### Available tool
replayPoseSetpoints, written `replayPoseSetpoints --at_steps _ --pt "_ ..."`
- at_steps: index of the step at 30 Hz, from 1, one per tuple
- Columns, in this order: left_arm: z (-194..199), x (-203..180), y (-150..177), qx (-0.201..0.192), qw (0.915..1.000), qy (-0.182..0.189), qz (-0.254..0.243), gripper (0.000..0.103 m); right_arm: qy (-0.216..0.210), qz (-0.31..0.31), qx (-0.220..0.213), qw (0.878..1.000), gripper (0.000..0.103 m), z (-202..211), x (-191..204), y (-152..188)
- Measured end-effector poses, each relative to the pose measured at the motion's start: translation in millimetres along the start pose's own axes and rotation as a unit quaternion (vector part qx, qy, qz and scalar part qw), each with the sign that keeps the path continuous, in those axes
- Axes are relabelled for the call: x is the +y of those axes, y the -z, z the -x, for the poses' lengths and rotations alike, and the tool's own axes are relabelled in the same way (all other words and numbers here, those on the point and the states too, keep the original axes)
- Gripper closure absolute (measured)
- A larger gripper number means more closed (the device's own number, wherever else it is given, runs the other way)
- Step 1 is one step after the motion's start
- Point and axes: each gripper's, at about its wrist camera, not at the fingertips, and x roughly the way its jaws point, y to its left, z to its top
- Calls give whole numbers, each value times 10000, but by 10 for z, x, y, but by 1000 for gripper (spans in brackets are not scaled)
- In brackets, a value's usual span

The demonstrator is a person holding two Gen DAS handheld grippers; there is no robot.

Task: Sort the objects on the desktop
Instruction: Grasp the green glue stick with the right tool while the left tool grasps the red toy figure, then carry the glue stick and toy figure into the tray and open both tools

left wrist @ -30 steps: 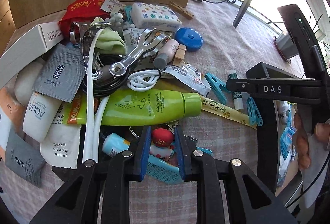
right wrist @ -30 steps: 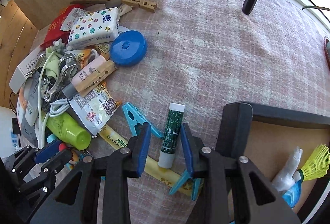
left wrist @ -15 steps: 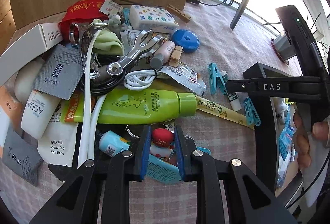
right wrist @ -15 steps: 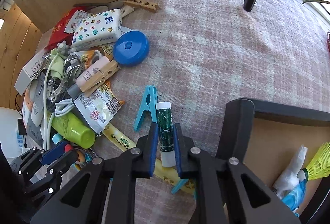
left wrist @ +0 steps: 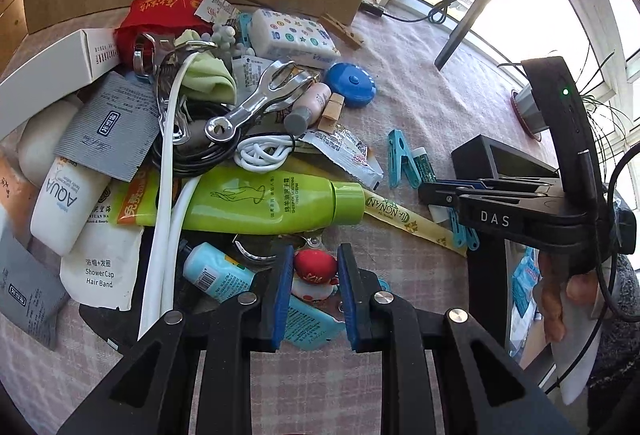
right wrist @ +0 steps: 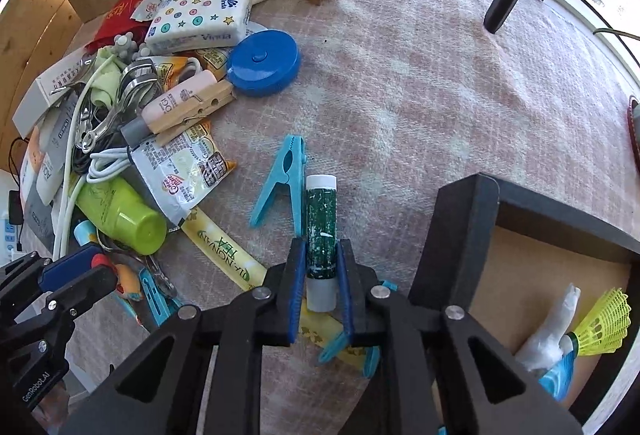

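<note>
On the left of the table sits a big messy pile (right wrist: 132,103), with a green bottle (left wrist: 256,201) lying near its front. The left gripper (left wrist: 312,269) is low over the near edge of that pile, and its blue pads sit on both sides of a small red toy (left wrist: 315,266); it looks pinched, but I cannot tell for sure that the pads press on it. Going right, a blue clip (right wrist: 282,187) lies just beside a green stick (right wrist: 321,227). The right gripper (right wrist: 320,275) has just been closing its jaws, and now they squeeze the green stick near its white bottom end. To the right is a black box (right wrist: 460,231) with a yellow birdie (right wrist: 604,323) inside. I think the right hand should lift the stick straight up, so it does not drag the blue clip, then go over the black wall and let go inside.
</note>
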Motion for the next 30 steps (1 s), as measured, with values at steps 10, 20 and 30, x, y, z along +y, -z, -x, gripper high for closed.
replayPoseSetpoints --at_steps 10,20,30 --pt "346 -258 -74 -301 9990 243 -203 82 -525 -146 -587 9968 87 615 -211 165" --pt "651 -979 -112 -437 9919 867 -815 82 -373 -419 -1025 9932 87 1060 -690 473" --pt "556 -1830 133 -87 9779 1340 -1601 82 -61 -1176 -1199 9858 87 1287 -1487 1167"
